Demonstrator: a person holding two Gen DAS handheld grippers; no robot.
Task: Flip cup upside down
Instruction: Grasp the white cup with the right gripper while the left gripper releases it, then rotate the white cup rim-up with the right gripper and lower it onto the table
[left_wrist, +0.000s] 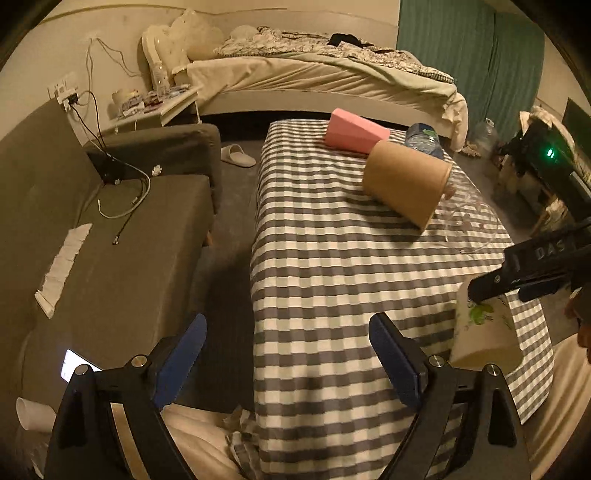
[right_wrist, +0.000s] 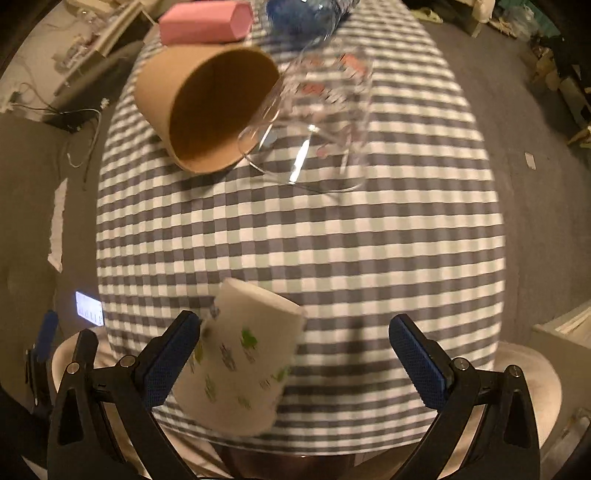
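A white paper cup with green prints (right_wrist: 240, 365) is between my right gripper's fingers, tilted with its base pointing away and up; it is blurred. My right gripper (right_wrist: 295, 354) is open wide, and the cup leans against its left finger (right_wrist: 173, 354). In the left wrist view the same cup (left_wrist: 484, 332) hangs at the table's near right edge under the right gripper's fingers (left_wrist: 517, 277), mouth pointing down. My left gripper (left_wrist: 288, 354) is open and empty, above the near left edge of the checked table (left_wrist: 332, 258).
A brown paper cup (right_wrist: 207, 110) lies on its side at the far end of the table, next to a clear glass cup (right_wrist: 314, 122) on its side, a pink box (right_wrist: 203, 22) and a water bottle (right_wrist: 306, 14). A grey sofa (left_wrist: 110, 240) stands at the left, a bed (left_wrist: 314, 74) behind.
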